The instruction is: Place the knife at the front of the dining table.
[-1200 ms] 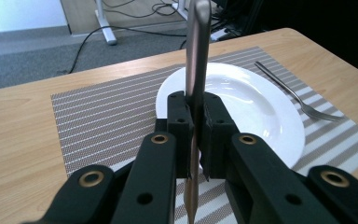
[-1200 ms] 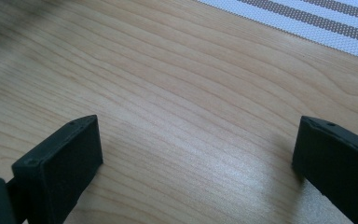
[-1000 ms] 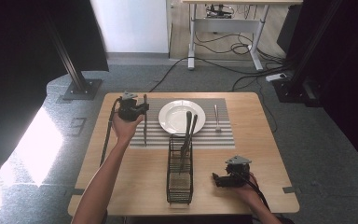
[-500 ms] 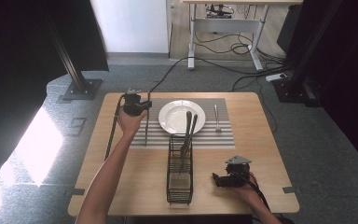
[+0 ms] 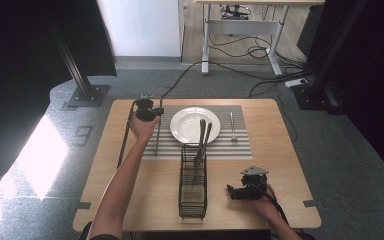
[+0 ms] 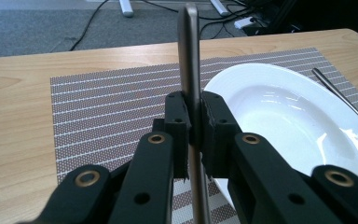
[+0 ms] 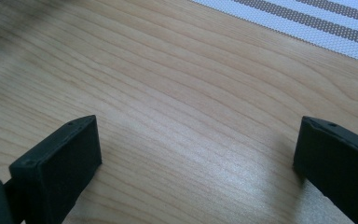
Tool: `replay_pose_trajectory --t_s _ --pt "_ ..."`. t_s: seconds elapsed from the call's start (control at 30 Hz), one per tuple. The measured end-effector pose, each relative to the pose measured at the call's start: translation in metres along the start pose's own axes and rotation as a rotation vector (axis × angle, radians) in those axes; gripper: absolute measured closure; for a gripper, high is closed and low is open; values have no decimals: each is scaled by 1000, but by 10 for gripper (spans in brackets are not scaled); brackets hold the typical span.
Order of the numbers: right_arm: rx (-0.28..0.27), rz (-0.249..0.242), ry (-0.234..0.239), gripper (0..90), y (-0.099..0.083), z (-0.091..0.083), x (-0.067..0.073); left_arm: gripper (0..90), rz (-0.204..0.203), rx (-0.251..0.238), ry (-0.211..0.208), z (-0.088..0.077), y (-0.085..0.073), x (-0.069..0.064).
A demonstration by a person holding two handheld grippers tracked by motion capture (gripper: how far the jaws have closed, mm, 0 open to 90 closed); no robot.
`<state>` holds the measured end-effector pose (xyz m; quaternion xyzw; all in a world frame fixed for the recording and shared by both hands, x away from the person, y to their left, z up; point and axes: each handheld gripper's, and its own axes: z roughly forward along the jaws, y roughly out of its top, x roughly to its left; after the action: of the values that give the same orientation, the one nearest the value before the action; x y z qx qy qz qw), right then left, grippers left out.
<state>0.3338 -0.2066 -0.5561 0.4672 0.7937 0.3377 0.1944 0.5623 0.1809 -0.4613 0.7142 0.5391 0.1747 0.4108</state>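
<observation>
- The left gripper (image 6: 193, 140) is closed on a long metal knife (image 6: 189, 70), clamping it near its middle.
- The knife (image 5: 158, 131) runs past both sides of the jaws, over the striped placemat (image 5: 240, 142), just left of the white plate (image 5: 187, 125).
- The right gripper (image 7: 196, 158) rests with its jaws wide apart over the bare table (image 7: 168, 70).

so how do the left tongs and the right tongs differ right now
The left tongs are shut on a slim metal utensil; the right tongs stand wide open with nothing between them. The left tongs are beside the white plate over the striped placemat; the right tongs sit over bare wooden table near the wire basket. Both have black jaws.
</observation>
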Motion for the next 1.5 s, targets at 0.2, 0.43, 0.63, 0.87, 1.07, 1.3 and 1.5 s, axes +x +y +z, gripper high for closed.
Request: replay_pose_trajectory --t_s 0.2,0.43,0.63,0.87,1.07,1.3,1.5 --pt "1 1 -1 9 0 0 0 829 -35 31 -5 13 -1 5" --pt "0 0 0 12 1 1 1 828 -80 55 -1 28 -4 10" --pt "0 0 1 12 1 1 1 823 -117 106 15 44 -8 20" --pt "-1 -1 2 14 1 1 1 820 -146 160 29 62 -17 25" --pt "-1 -2 3 16 1 1 1 831 -131 202 62 72 -26 24" --pt "-1 -4 3 17 1 0 1 837 -150 203 65 75 -28 27" --pt "-3 -4 3 20 0 0 1 825 -128 199 78 75 -29 25"
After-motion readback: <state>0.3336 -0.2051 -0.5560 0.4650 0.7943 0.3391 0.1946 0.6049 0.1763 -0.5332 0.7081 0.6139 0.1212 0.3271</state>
